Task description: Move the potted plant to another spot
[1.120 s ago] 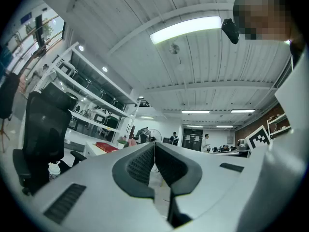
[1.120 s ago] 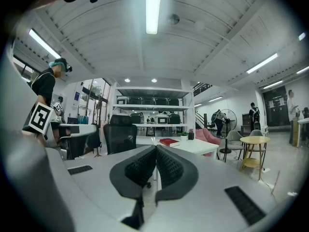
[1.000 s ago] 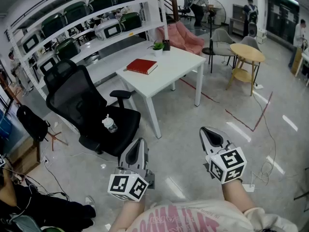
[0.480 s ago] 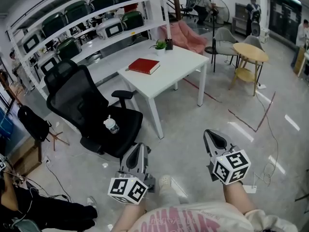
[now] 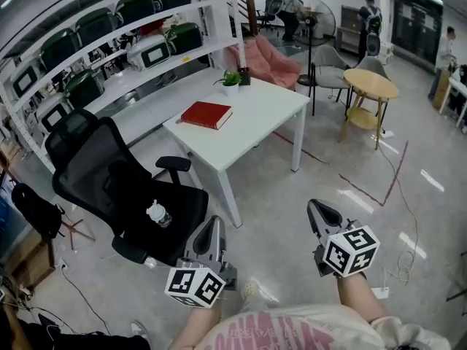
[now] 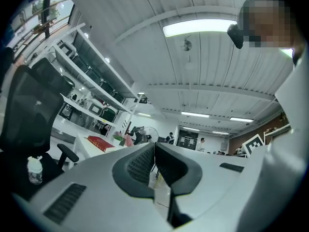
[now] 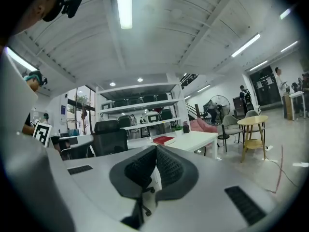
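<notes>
The small potted plant stands at the far corner of a white table, beside a dark holder, with a red book nearer me. My left gripper and my right gripper are held low over the floor, well short of the table. Both are shut and hold nothing. In the left gripper view the plant is a tiny speck beyond the closed left gripper. Past the right gripper, the right gripper view shows the plant on the table.
A black office chair with a water bottle on its seat stands left of the table. Shelves with green cases line the back left. A round wooden table, grey chair, pink sofa and floor cable lie right.
Both grippers have moved forward toward the table as the person walks. The chair has slid left and lower in view, and a shoe now shows between the grippers.
</notes>
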`<state>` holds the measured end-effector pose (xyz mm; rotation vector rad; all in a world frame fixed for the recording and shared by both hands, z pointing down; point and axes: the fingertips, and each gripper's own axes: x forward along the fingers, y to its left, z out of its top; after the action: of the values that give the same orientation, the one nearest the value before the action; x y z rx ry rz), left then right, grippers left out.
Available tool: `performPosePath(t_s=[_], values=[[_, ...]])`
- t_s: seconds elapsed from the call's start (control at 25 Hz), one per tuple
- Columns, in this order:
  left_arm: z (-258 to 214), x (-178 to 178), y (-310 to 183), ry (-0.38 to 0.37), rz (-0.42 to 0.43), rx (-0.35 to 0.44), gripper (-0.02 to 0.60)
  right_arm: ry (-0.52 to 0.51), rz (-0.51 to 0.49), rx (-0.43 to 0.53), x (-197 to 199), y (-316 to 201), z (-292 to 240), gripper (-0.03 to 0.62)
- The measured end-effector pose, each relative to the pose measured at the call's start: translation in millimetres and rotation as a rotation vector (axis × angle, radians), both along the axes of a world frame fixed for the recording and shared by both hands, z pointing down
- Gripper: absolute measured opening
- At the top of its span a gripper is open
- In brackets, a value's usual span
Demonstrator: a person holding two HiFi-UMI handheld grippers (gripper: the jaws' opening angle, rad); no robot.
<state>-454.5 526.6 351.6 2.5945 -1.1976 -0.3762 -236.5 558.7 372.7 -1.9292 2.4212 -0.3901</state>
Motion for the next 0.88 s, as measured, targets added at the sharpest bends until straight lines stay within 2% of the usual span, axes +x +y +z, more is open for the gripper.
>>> performPosePath(t_s=[0.32, 0.48, 0.76, 0.88], values=[[-30.1, -7.4, -109.8, 0.001, 0.061, 0.033, 0.025, 0.021, 0.014, 0.032, -21.5, -110.1, -29.7, 0.014], [-41.9, -21.3, -158.5, 0.000, 0.064, 0.049, 0.025, 0.016, 0.028, 0.054, -29.4, -157.3, -39.8, 0.014], [-53.9, -41.3, -217.5, 0.005, 0.087, 0.106, 0.025, 0.015, 0.042, 0.100, -47.2, -216.7, -45.0, 0.014], [-47.2, -45.6, -238.0, 0.015, 0.091, 0.098, 0.025, 0.044, 0.042, 0.097, -53.2, -234.7, -41.6, 0.014]])
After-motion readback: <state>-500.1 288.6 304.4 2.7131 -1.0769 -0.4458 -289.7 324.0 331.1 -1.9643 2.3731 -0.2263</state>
